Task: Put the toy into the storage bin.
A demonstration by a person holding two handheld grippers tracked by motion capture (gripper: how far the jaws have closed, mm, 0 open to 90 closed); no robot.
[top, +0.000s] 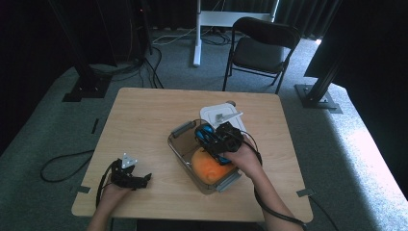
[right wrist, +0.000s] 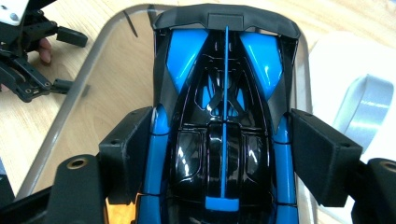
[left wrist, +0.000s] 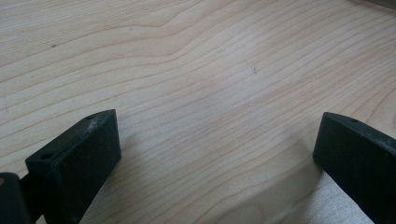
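A blue and black toy car [right wrist: 224,116] sits between the black jaws of my right gripper [right wrist: 222,140], which press on both its sides. From above, the car [top: 206,134] and the right gripper [top: 214,139] hang over a clear bin [top: 174,144] with grey handles at the table's middle. An orange, rounded object [top: 209,169] lies inside the bin, under the car. My left gripper [top: 144,179] rests at the front left of the table. Its jaws [left wrist: 215,154] stand wide apart over bare wood.
A white lid [top: 216,114] with a grey handle lies just behind the bin. The wooden table [top: 144,120] is bare to the left. A black folding chair [top: 262,48] stands on the carpet beyond the far edge.
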